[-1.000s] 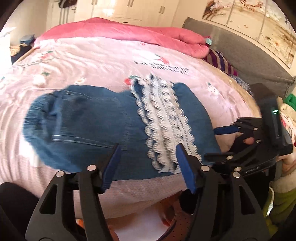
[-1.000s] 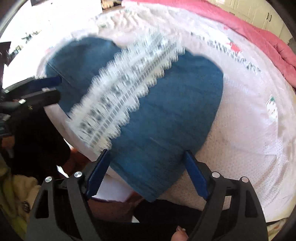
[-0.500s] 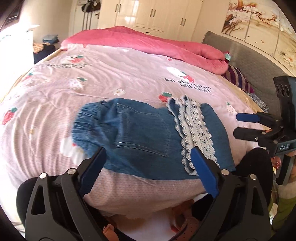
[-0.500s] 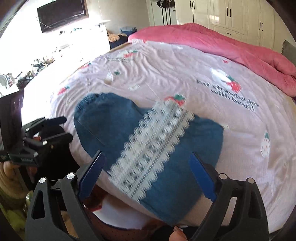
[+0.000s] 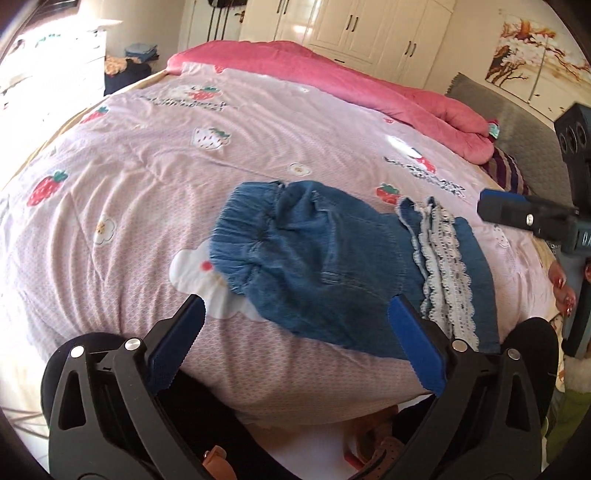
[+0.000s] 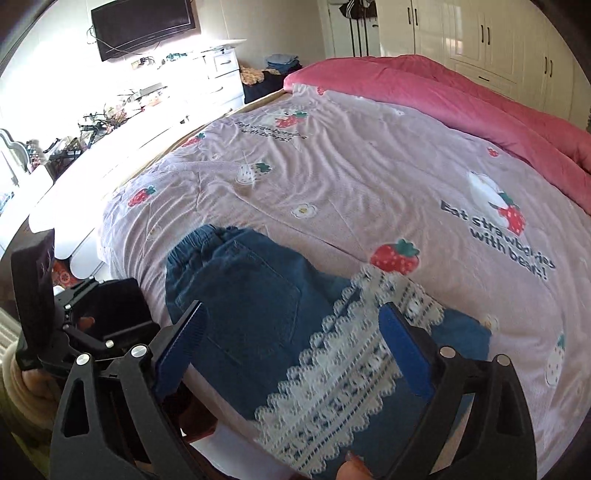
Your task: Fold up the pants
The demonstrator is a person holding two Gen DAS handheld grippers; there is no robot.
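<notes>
Near the front edge of the bed (image 5: 110,192), on the pink strawberry-print quilt (image 6: 369,177), lie the folded denim pants (image 5: 314,266), elastic waistband toward the left in both wrist views and white lace trim (image 6: 340,376) laid across the denim toward the right. My left hand-held gripper (image 5: 295,332) hangs above the near edge of the pants, its jaws having just been opening and now spread wide with nothing between the blue pads; no pad touches the cloth. My right hand-held gripper (image 6: 291,343) hangs above the lace band, its jaws likewise just opened wide and empty, clear of the fabric. A darker pink comforter (image 5: 351,81) lies bunched along the far side of the bed, before white wardrobe doors (image 6: 498,40). A wall-mounted television (image 6: 144,26) shows in the right wrist view.
</notes>
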